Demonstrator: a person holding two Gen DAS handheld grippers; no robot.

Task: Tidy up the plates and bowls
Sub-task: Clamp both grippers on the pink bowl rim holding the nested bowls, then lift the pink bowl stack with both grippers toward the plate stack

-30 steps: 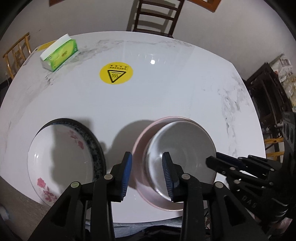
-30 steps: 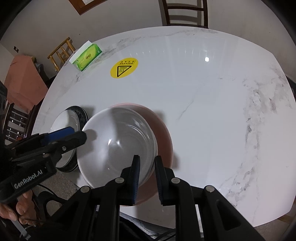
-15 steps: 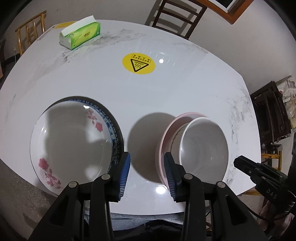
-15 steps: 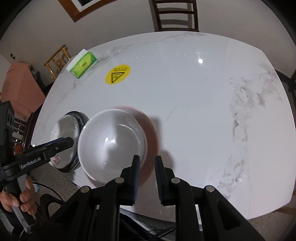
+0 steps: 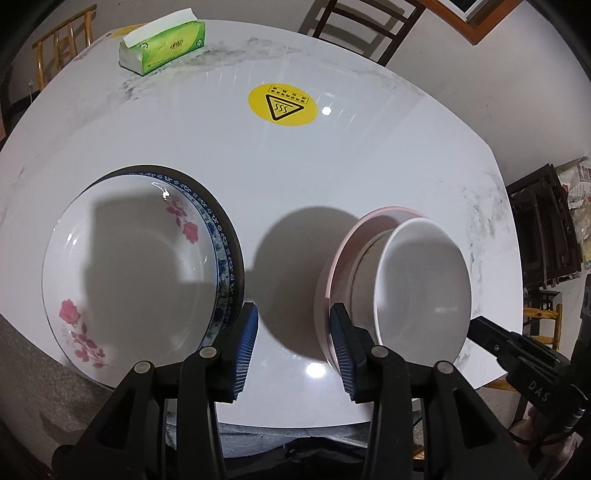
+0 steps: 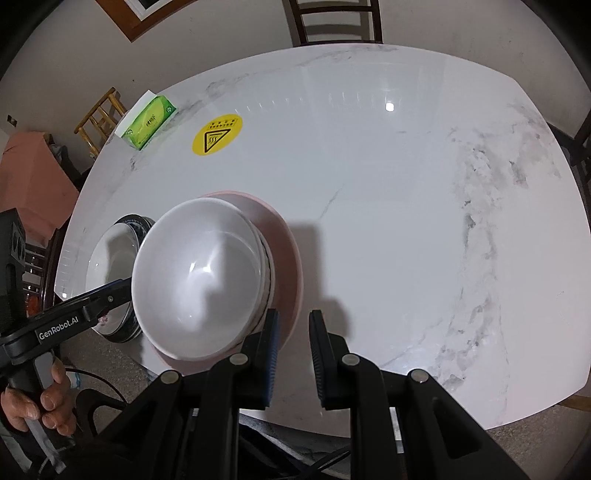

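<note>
A white bowl (image 5: 424, 284) sits stacked in a pink plate (image 5: 343, 258) at the near right of the marble table (image 5: 258, 177); both also show in the right wrist view, the bowl (image 6: 199, 277) and the plate (image 6: 288, 251). A white rose-patterned bowl (image 5: 129, 266) rests on a blue-rimmed dark plate (image 5: 225, 240) at the near left. My left gripper (image 5: 293, 347) is open and empty, above the table between the two stacks. My right gripper (image 6: 293, 354) is open by a narrow gap and empty, just right of the white bowl's near rim.
A green tissue box (image 5: 162, 44) lies at the far left edge. A yellow heat-warning sticker (image 5: 282, 105) marks the table's far middle. Dark wooden chairs (image 5: 362, 22) stand behind the table. Dark furniture (image 5: 543, 229) stands to the right.
Both grippers have risen and drawn back from the stacks. My right gripper has let go of the white bowl's rim and its jaws have parted slightly. The bowl rests in the pink plate.
</note>
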